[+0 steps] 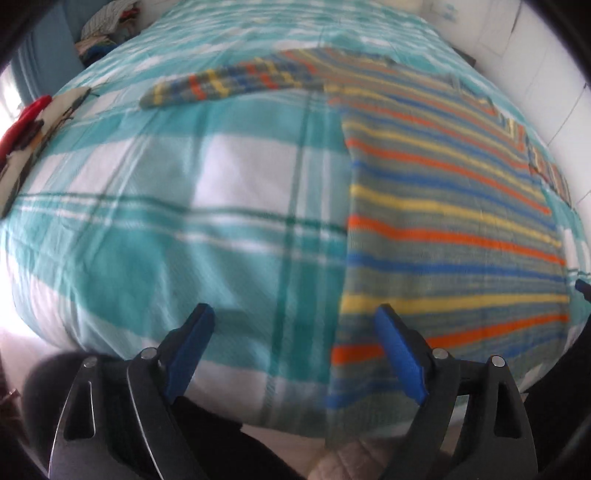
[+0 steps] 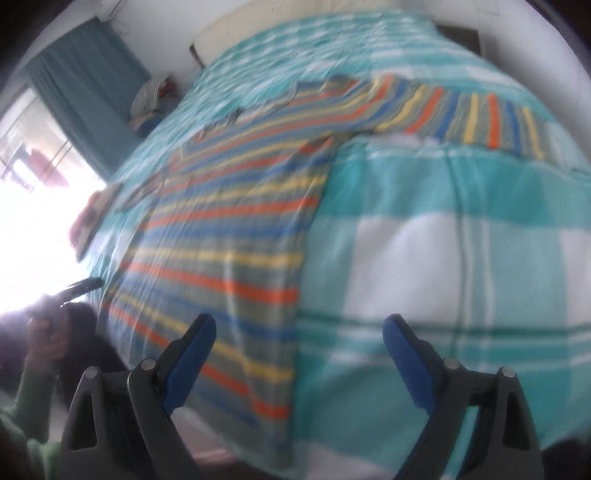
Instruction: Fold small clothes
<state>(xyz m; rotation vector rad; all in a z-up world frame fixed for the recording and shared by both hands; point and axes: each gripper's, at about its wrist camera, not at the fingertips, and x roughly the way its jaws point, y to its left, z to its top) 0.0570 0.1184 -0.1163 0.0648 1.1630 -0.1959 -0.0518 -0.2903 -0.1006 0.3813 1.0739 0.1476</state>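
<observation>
A long-sleeved sweater (image 1: 450, 221) with orange, yellow and blue stripes lies flat on the teal and white checked bed cover (image 1: 177, 206). One sleeve (image 1: 229, 85) stretches out to the left. My left gripper (image 1: 295, 325) is open and empty above the bed's near edge, its right fingertip (image 1: 391, 332) over the sweater's lower left corner. In the right wrist view the sweater (image 2: 229, 236) lies to the left, with its other sleeve (image 2: 465, 114) stretched out to the right. My right gripper (image 2: 299, 328) is open and empty, its left fingertip (image 2: 199, 336) over the sweater's lower right part.
Another small garment (image 1: 29, 125) with red on it lies at the bed's left edge. A pile of clothes (image 1: 107, 26) sits beyond the far left corner. A teal curtain (image 2: 85, 74) hangs by a bright window. A hand and green sleeve (image 2: 22, 424) show at lower left.
</observation>
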